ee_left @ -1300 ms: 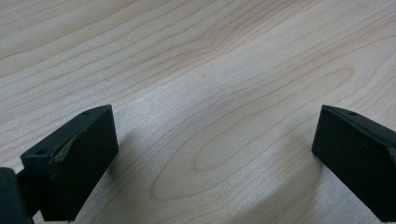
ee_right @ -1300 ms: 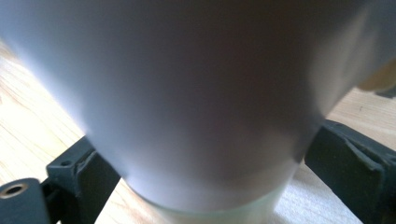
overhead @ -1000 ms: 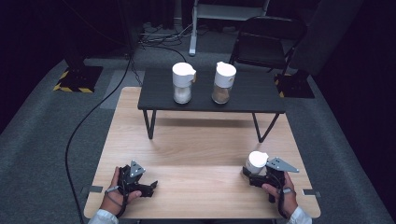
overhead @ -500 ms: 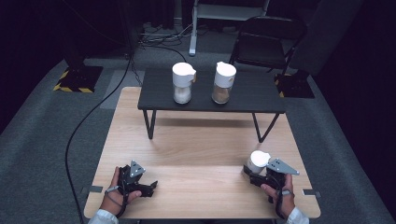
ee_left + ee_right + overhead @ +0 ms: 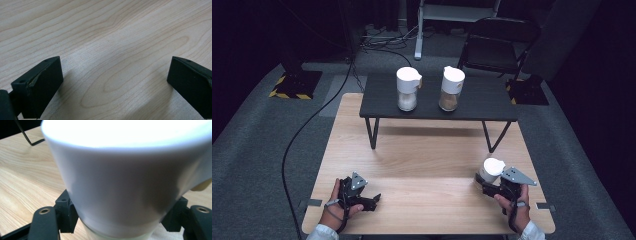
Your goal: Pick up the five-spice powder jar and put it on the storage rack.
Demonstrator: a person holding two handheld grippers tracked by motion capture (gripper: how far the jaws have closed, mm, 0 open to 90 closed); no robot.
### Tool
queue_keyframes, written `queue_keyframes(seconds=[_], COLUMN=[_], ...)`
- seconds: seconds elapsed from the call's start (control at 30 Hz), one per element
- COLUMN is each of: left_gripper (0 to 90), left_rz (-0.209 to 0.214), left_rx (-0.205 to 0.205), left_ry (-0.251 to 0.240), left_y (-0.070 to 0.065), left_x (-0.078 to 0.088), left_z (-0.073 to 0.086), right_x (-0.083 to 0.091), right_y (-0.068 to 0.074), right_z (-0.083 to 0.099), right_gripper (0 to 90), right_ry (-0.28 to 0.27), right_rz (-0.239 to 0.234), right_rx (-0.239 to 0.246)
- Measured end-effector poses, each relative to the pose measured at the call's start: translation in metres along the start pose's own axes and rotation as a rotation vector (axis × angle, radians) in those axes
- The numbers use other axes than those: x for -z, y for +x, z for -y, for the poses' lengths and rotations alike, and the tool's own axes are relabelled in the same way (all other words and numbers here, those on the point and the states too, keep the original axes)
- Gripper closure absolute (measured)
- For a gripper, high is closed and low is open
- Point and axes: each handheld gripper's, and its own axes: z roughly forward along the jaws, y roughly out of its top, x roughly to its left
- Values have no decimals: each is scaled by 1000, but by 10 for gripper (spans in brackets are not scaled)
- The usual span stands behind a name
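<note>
1. white-lidded jar point(image 5: 491, 171) near the right front of the wooden bench point(image 5: 422, 160), now clamped between the jaws of the right gripper point(image 5: 486, 184), which have just been closing on it below the lid.
2. two similar jars point(image 5: 407, 89) already up on the small black table point(image 5: 482, 102); judged left: lifting this third one to join them.
3. right hand point(image 5: 513, 205) low, gripper roughly level.
4. left gripper point(image 5: 373, 200) resting on the bench, jaws wide, nothing between.
</note>
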Motion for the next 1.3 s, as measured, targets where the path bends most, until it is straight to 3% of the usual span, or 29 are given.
queue_keyframes(seconds=[0.57,0.83,1.3], left_gripper=[2,2,2], left_rz=[0,0,0], left_rx=[0,0,0], left_ry=[0,0,0], left_y=[0,0,0], left_x=[0,0,0], left_z=[0,0,0], right_x=[6,9,22], right_y=[4,7,7], right_z=[-29,-44,-83], right_gripper=[299,300,300], right_ry=[-51,-43,-71], right_rz=[21,35,60], right_rx=[3,16,22])
